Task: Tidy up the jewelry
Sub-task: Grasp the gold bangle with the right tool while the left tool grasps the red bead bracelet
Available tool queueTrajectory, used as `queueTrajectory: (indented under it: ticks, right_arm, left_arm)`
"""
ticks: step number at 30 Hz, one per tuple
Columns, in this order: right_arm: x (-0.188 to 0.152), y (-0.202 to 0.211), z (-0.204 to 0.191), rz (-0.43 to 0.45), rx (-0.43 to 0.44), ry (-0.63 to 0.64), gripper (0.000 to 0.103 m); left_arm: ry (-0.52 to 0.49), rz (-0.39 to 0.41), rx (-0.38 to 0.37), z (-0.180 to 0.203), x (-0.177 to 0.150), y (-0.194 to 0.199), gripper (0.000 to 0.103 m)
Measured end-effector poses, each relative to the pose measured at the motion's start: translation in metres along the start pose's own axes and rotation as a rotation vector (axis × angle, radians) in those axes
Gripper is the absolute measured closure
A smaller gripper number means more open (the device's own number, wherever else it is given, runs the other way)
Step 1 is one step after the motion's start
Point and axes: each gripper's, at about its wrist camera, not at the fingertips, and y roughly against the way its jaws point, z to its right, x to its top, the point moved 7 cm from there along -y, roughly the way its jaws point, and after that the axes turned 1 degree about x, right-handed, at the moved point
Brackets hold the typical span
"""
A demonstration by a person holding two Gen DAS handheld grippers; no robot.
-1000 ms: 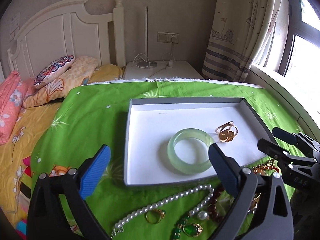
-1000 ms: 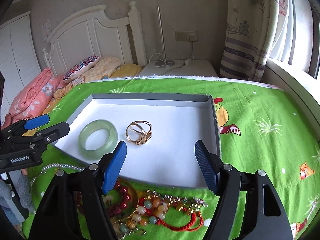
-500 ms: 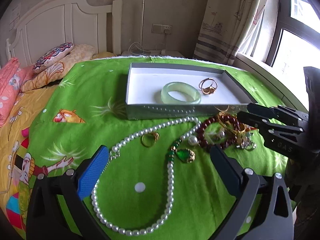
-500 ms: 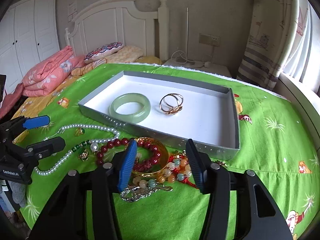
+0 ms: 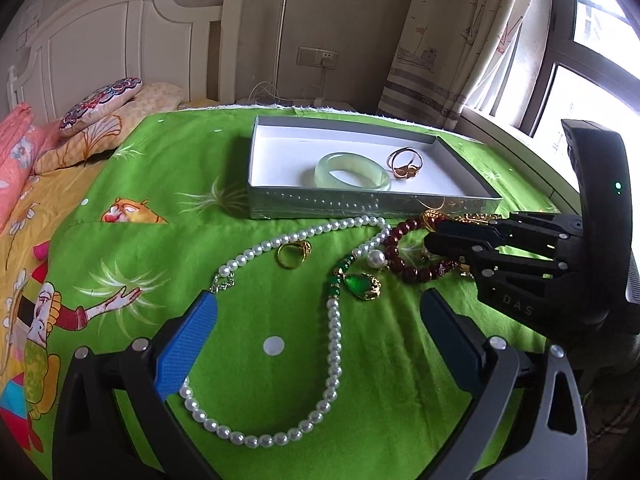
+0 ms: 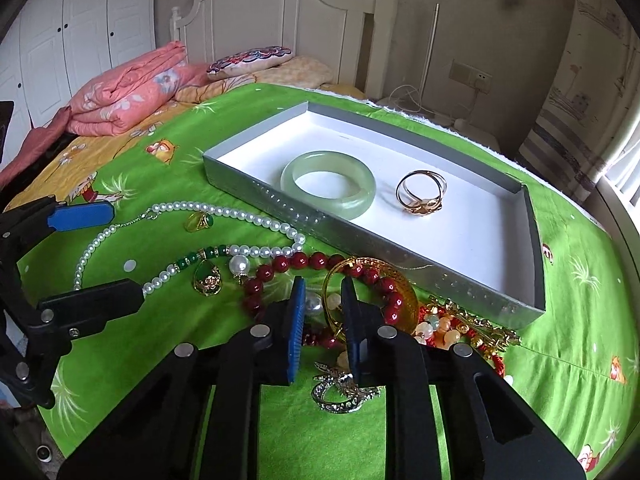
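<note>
1. The right gripper (image 6: pixel 322 300) points down into the heap of jewellery on the green bedspread (image 6: pixel 580 280), just in front of the tray's near wall. Its jaws are narrow and closing. Between them lie a gold bangle (image 6: pixel 404 292), part of the dark red bead bracelet (image 6: pixel 316 258) and a small grey pearl (image 6: pixel 313 305). Whether the pads already press on any of these cannot be told.
2. The left gripper (image 5: pixel 320 332) hovers with its jaws wide and holds nothing. The pearl necklace (image 5: pixel 332 344) runs across the cloth between its fingers, and the green pendant (image 5: pixel 360 286) lies just beyond them.
3. A gold ring (image 5: pixel 294 254) sits inside the loop of pearls. A silver brooch (image 6: pixel 342 394) lies under the right gripper, nearest the camera.
4. The grey tray (image 6: pixel 536 240) holds a pale green bangle (image 6: pixel 328 188) and a thin gold ring (image 6: pixel 420 198). The two lie apart, and the white floor beyond them is bare.
5. The heap touches the tray's near wall, so room there is tight. Open cloth lies to the left of the pearls.
6. Both grippers tilt downward, with the right one low over the heap.
</note>
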Motion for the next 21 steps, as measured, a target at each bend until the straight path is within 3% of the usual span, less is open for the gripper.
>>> queueTrajectory:
  ticks: [9,12,21]
  right_arm:
    - [0.006,-0.012,0.002,-0.020,0.001,-0.025,0.089]
    - [0.006,-0.010,0.000,-0.015,-0.017,-0.023,0.096]
    - [0.001,0.033,0.019,0.136,0.058,-0.161,0.097]
  left_arm:
    - [0.013,-0.010,-0.029,-0.001,-0.001,-0.002,0.003]
    - [0.022,-0.016,-0.033,-0.003,-0.001,-0.004,0.003]
    - [-0.001,-0.031,-0.024,0.000,-0.001,-0.007,0.003]
